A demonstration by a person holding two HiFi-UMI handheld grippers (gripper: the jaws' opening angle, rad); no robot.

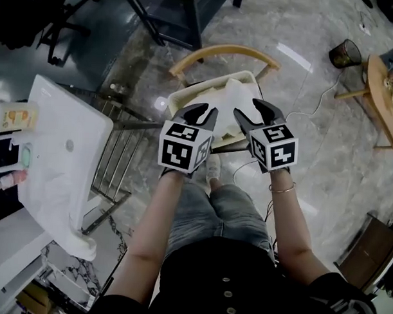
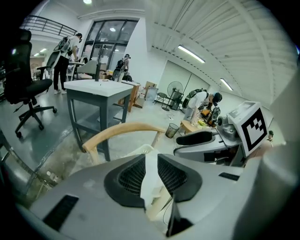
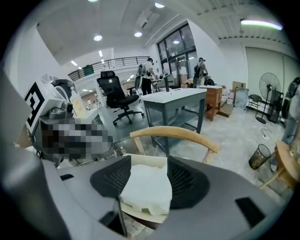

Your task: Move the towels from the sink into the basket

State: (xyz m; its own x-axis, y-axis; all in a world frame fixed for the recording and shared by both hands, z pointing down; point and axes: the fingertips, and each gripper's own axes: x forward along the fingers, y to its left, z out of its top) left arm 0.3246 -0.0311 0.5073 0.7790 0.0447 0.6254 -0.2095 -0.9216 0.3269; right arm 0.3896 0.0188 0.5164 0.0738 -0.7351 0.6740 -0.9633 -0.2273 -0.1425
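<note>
The towel is white and lies in a soft heap inside the basket. Closest to the camera are the person's two bare arms, reaching out over blue jeans. Each hand holds a gripper with a black and white cube on top. The left gripper hangs over the left side of the basket. Its jaws are only a little way apart, and a thin strip of the towel shows through the gap, lower down. The pads do not seem to press on it. The right gripper hangs just beside it, over the right side of the basket. Its jaws are wide apart. The towel shows big and white between them, but it lies below in the basket and nothing is held. The basket is cream and sits on the seat of a chair with a curved wooden back. To the left, near the person, stands the white sink on a metal frame. A bottle with an orange label lies at its far left edge. The floor is shiny grey stone. Farther off to the right are a small dark bin and a round wooden table. Behind the chair stands a grey table, and a black office chair is to its left. Some people stand far away by the tall windows.
</note>
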